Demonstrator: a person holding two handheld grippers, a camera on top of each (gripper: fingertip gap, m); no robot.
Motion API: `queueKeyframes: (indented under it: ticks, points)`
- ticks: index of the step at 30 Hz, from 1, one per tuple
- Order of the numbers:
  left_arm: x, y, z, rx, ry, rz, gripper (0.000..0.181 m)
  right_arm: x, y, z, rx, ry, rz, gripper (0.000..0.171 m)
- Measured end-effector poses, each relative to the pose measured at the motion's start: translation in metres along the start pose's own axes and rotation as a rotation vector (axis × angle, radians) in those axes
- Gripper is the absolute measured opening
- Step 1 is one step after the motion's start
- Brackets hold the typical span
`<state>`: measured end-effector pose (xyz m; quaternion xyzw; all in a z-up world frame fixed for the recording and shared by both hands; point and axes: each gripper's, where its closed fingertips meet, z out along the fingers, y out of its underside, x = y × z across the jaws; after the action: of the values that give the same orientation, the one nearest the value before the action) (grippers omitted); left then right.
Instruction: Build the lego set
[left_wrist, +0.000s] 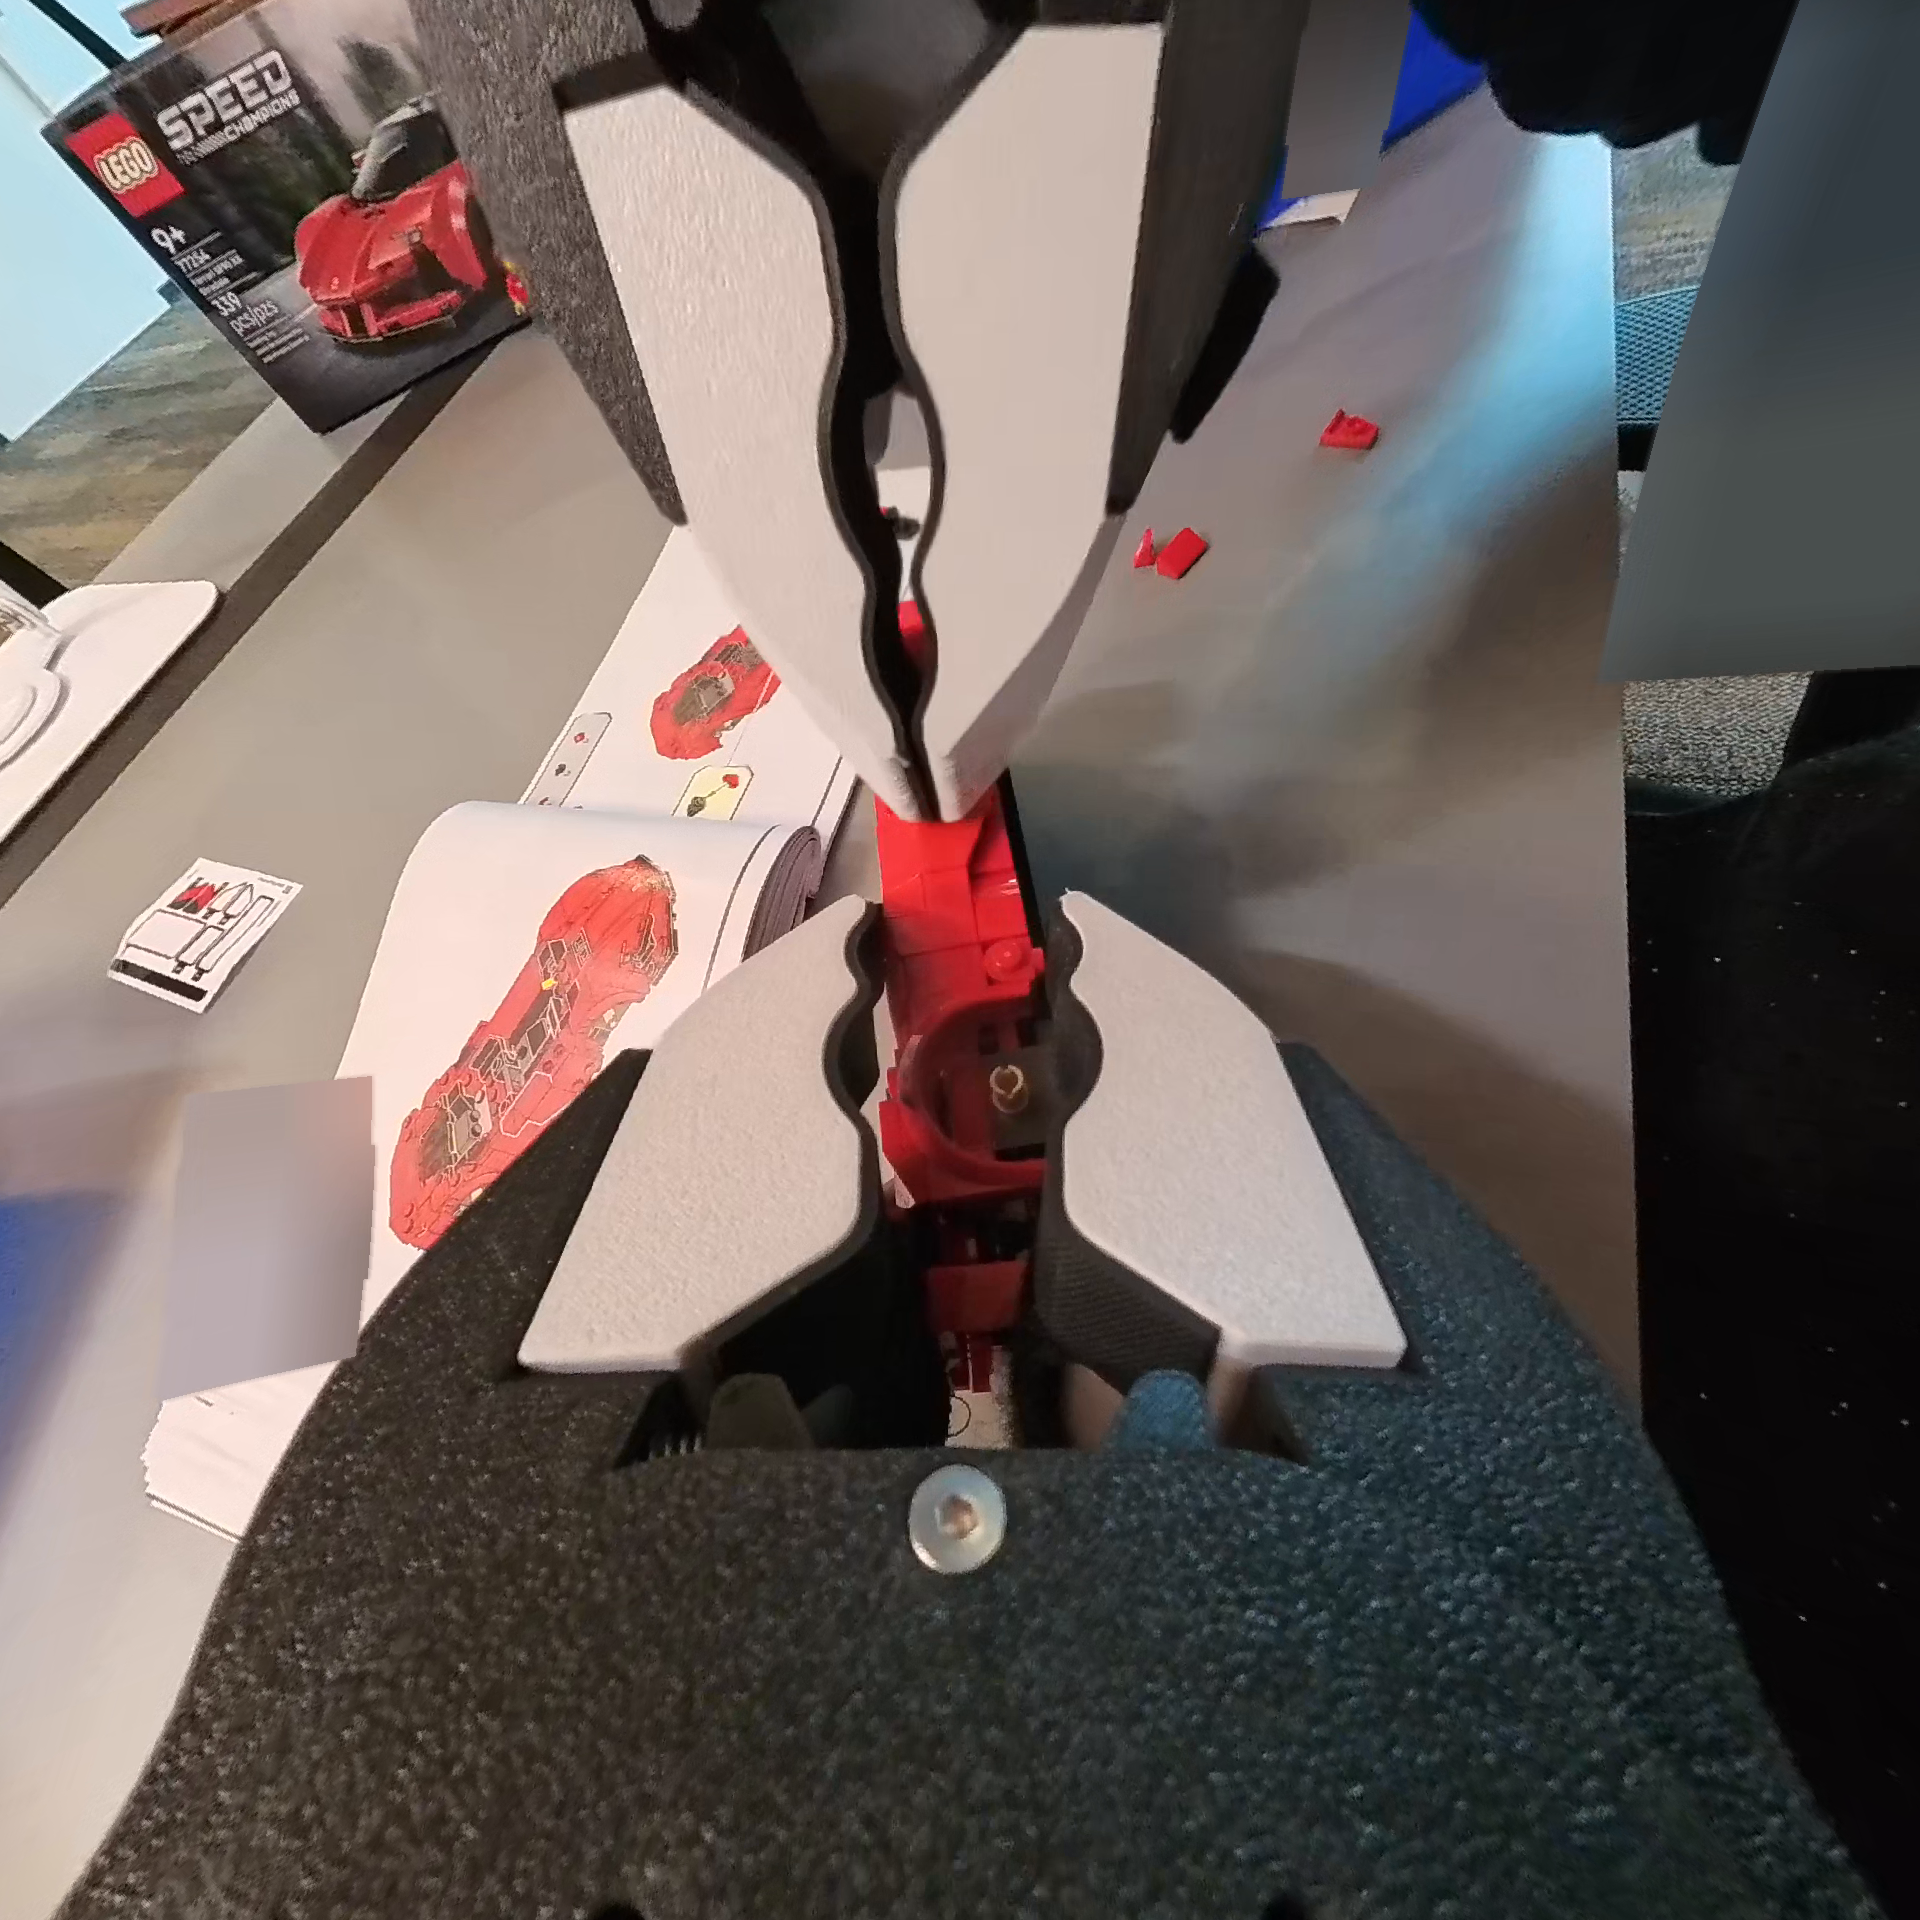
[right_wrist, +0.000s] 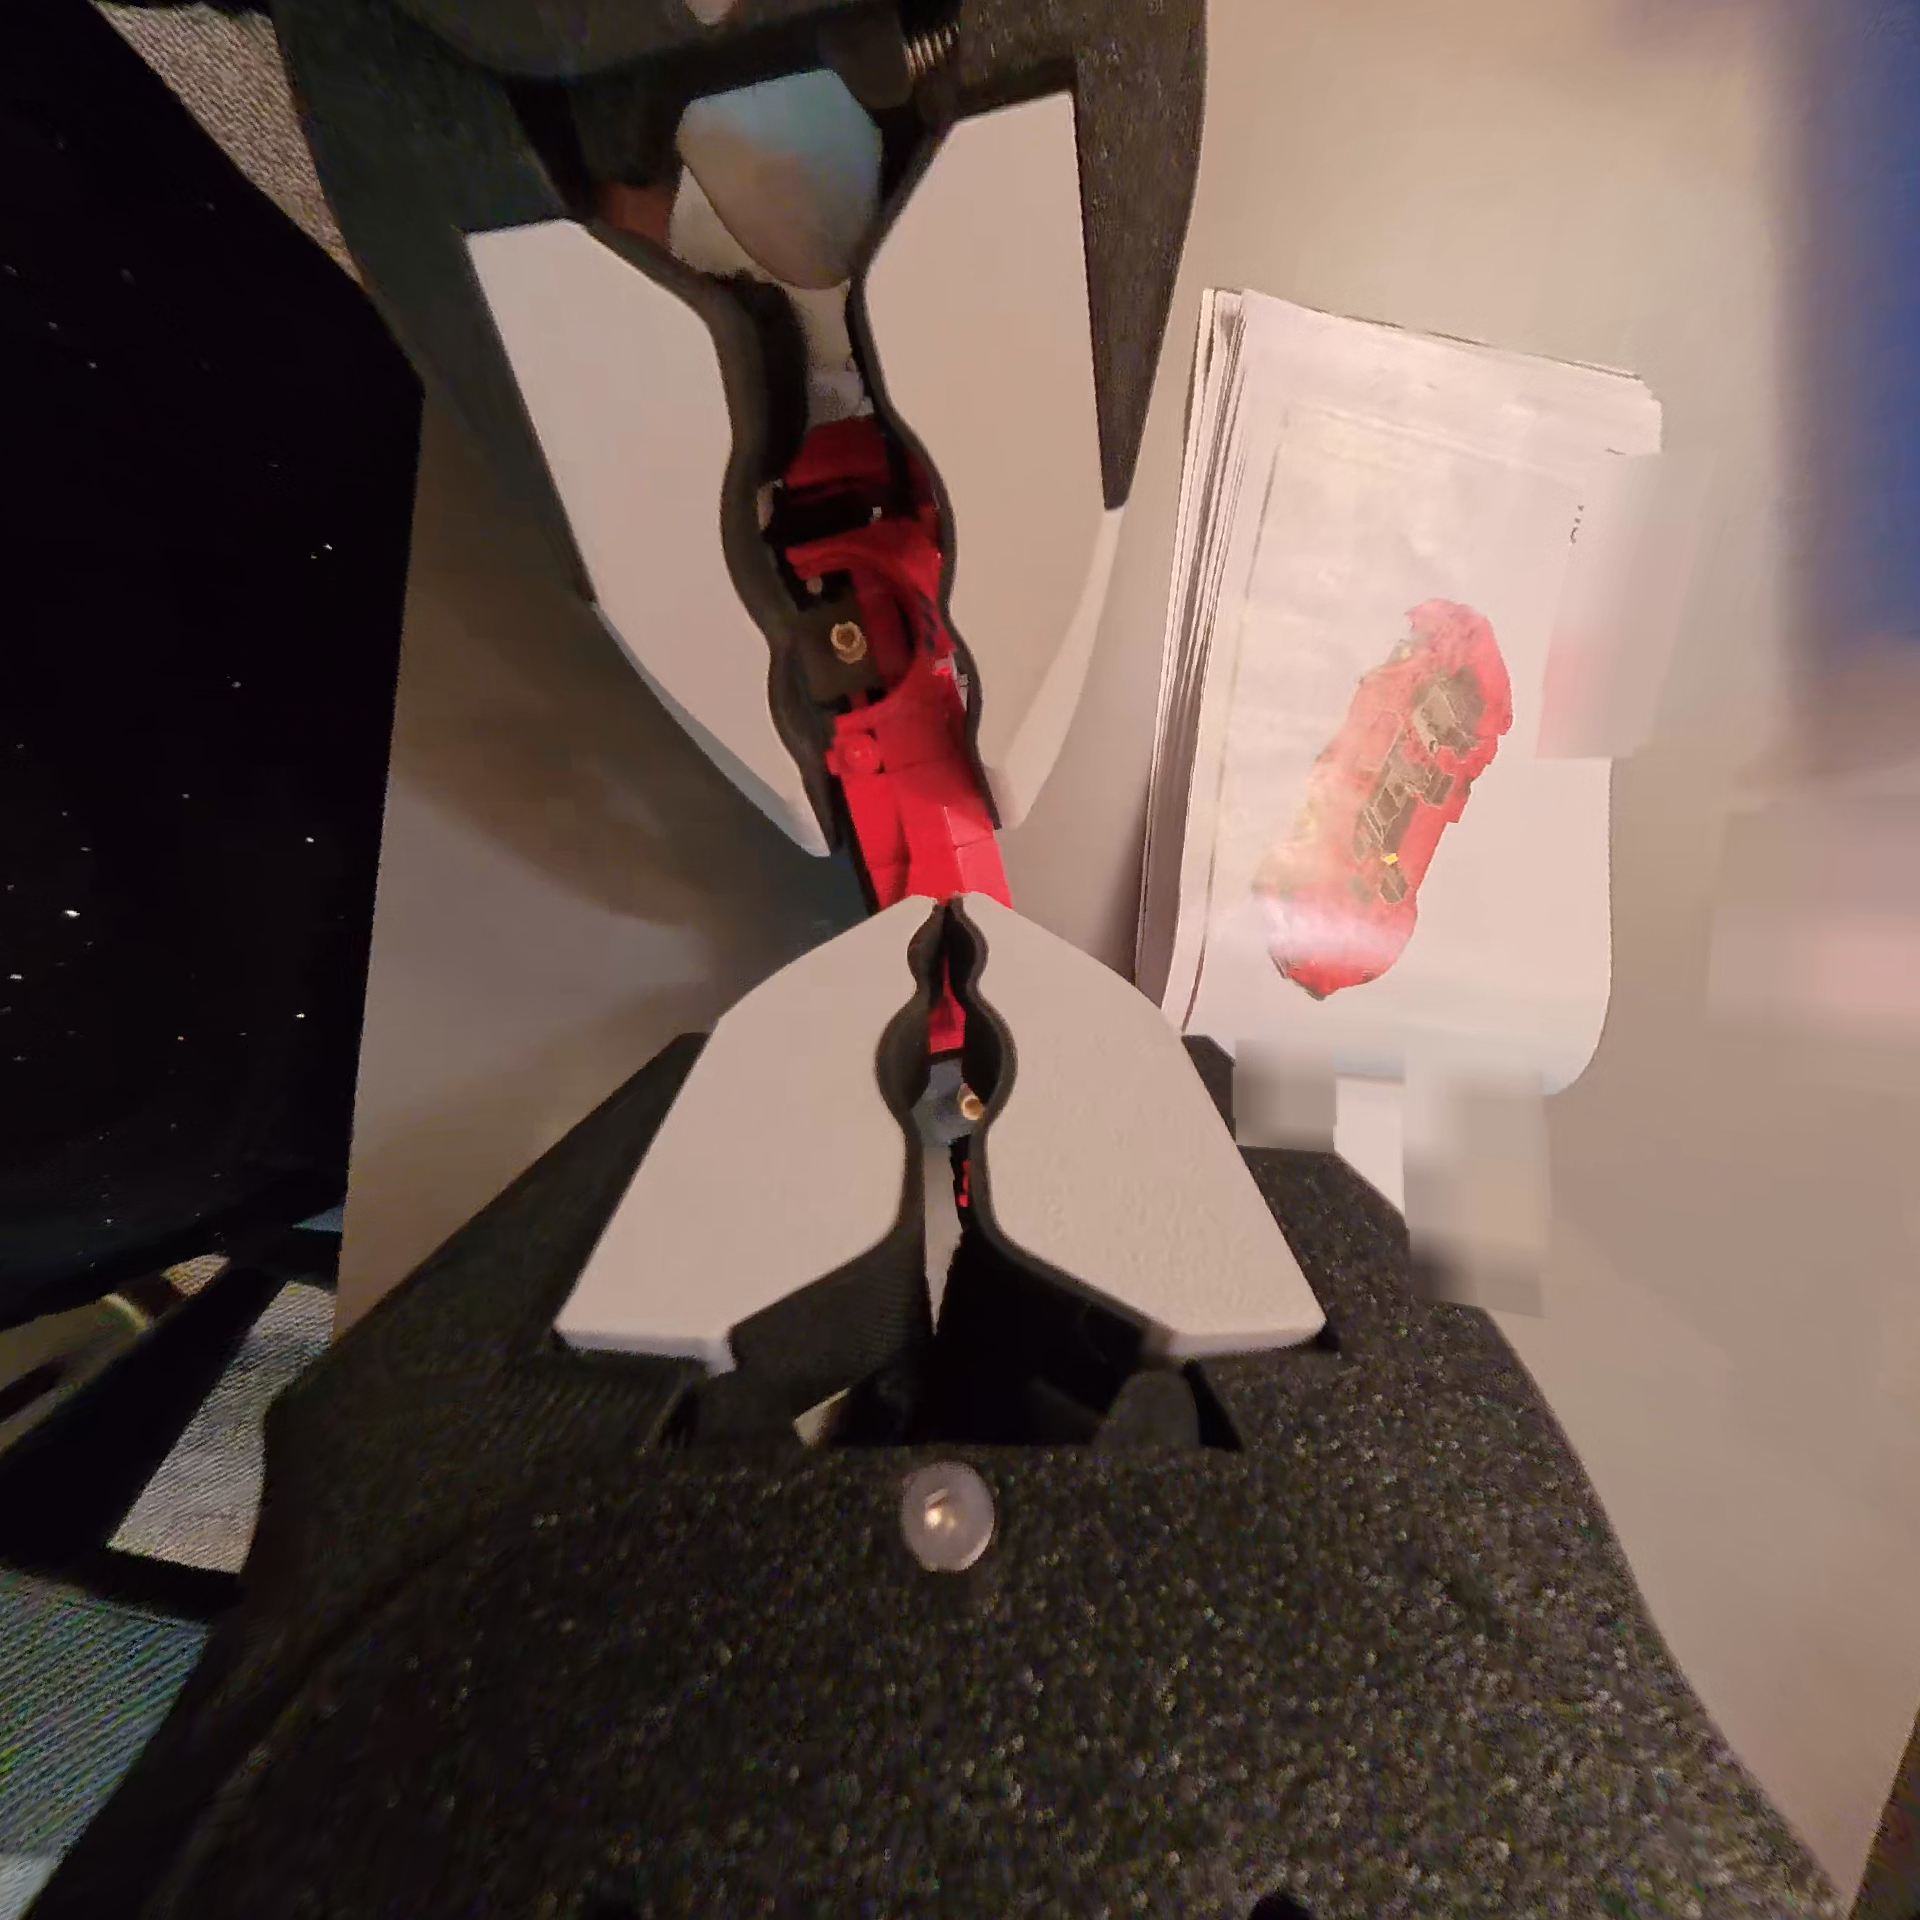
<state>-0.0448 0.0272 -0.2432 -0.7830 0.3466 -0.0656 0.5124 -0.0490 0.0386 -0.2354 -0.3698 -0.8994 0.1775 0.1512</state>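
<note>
The left gripper (left_wrist: 961, 935) is clamping the red lego car body (left_wrist: 961, 997) between its jaws, holding it above the grey desk (left_wrist: 1299, 727). The right gripper (left_wrist: 920, 795) is meeting the car body's far end, its jaws pressed nearly together, pinching that end at the tips. Beside the car body, the open instruction booklet (left_wrist: 499, 935) is lying on the desk, with a small sticker sheet (left_wrist: 205, 932) beyond it. Past the car body, loose red pieces (left_wrist: 1174, 549) are sitting near the lego box (left_wrist: 301, 218).

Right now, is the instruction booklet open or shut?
Open: the instruction booklet lies on the table with pages curled back, showing car build drawings.
</note>
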Motion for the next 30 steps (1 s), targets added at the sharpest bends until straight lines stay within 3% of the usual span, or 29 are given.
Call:
queueKeyframes:
  ticks: [8, 30]
  points:
    - [-0.0008, -0.0002, 0.0005, 0.003, 0.001, -0.005, 0.029, 0.0023, 0.0022, 0.0006, -0.095, -0.036, 0.073, 0.0]
    - [-0.0003, -0.0002, -0.0009, 0.01, 0.005, -0.006, 0.029, 0.0038, 0.0034, -0.0006, -0.108, -0.019, -0.01, 0.0]
